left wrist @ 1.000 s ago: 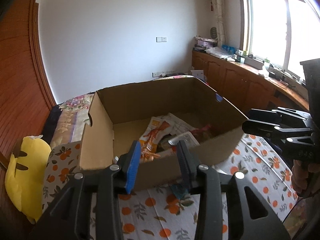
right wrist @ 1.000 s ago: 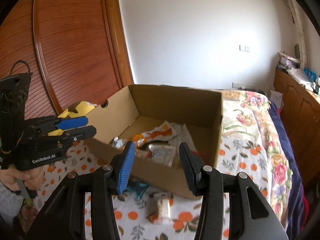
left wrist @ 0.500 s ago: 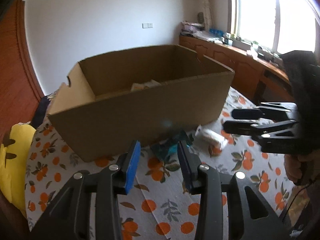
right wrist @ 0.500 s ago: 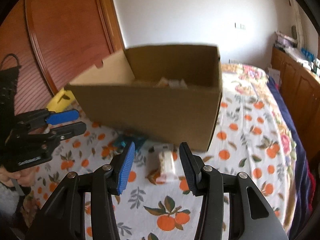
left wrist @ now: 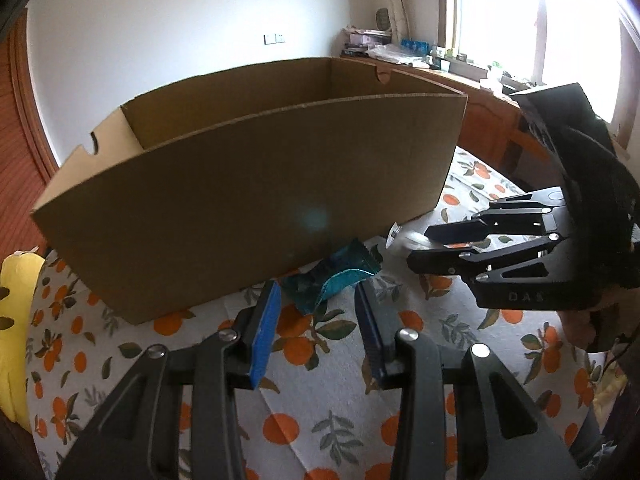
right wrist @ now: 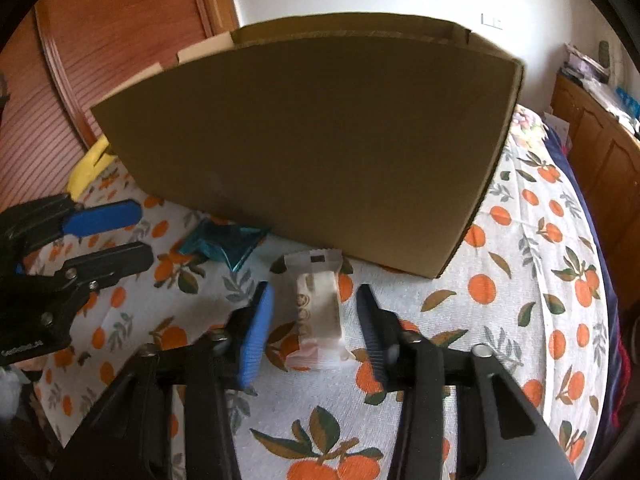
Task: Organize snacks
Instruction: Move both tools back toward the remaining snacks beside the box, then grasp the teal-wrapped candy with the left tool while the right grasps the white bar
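A brown cardboard box (left wrist: 248,196) stands on the orange-print cloth; its inside is hidden from both views. A teal snack packet (left wrist: 332,280) lies at the box's near wall, just beyond my open left gripper (left wrist: 316,300). A white snack packet (right wrist: 318,312) lies on the cloth between the fingers of my open right gripper (right wrist: 314,300), which touches nothing. The box (right wrist: 320,148), the teal packet (right wrist: 224,242) and the left gripper (right wrist: 120,234) also show in the right wrist view. The right gripper (left wrist: 420,246) shows in the left wrist view, hiding most of the white packet (left wrist: 400,238).
A yellow plush toy (left wrist: 18,332) lies at the left edge of the cloth. A red-brown wooden wardrobe (right wrist: 120,40) stands behind the box on the left. A wooden counter (left wrist: 492,112) with clutter runs under the window at the right.
Both grippers have dropped from above the box to near the cloth. The left now faces the teal packet, and the right straddles the white packet. Both stayed open.
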A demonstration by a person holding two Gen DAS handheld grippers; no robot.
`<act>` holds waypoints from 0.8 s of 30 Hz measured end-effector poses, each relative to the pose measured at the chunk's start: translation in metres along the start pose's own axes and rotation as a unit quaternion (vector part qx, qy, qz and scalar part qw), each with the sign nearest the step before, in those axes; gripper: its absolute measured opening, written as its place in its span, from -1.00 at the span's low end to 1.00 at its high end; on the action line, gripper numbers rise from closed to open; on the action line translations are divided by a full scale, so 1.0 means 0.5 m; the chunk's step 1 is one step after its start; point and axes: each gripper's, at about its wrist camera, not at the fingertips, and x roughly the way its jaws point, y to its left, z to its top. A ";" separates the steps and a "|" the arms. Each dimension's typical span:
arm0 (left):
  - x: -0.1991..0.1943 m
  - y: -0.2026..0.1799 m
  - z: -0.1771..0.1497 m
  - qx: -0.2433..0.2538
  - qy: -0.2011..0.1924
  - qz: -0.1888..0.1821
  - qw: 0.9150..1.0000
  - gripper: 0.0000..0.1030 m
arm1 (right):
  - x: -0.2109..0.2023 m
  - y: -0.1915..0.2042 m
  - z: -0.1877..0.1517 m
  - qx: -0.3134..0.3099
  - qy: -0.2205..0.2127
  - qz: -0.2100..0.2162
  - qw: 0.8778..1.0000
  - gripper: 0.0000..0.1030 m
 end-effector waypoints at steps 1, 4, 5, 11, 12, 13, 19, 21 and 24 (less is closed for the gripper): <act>0.004 -0.001 0.002 0.004 0.001 -0.001 1.000 -0.25 | 0.002 0.001 -0.003 -0.005 0.003 -0.001 1.000 -0.41; 0.016 -0.011 0.007 0.022 0.002 0.000 1.000 -0.25 | 0.004 0.002 -0.011 -0.020 0.005 -0.014 1.000 -0.61; 0.020 -0.014 0.009 0.026 0.003 0.002 1.000 -0.25 | 0.001 0.001 -0.014 -0.022 0.006 -0.012 1.000 -0.62; 0.040 -0.019 0.020 0.037 0.005 0.001 0.999 -0.25 | -0.018 -0.014 -0.033 -0.023 0.009 0.001 1.000 -0.61; 0.043 -0.020 0.021 0.039 0.005 0.003 0.999 -0.25 | -0.019 -0.017 -0.037 -0.025 0.005 0.002 1.000 -0.61; 0.045 -0.021 0.023 0.041 0.004 0.004 0.999 -0.25 | -0.020 -0.017 -0.040 -0.027 0.000 0.002 1.000 -0.61; 0.065 -0.019 0.026 0.047 0.012 0.005 0.999 -0.26 | -0.016 -0.015 -0.040 -0.021 -0.004 0.009 1.000 -0.61; 0.074 -0.020 0.029 0.048 0.016 0.005 0.999 -0.26 | -0.017 -0.018 -0.042 -0.020 -0.005 0.011 1.000 -0.61; 0.084 -0.021 0.030 0.053 0.022 0.006 0.998 -0.25 | -0.020 -0.021 -0.047 -0.018 -0.008 0.012 1.000 -0.61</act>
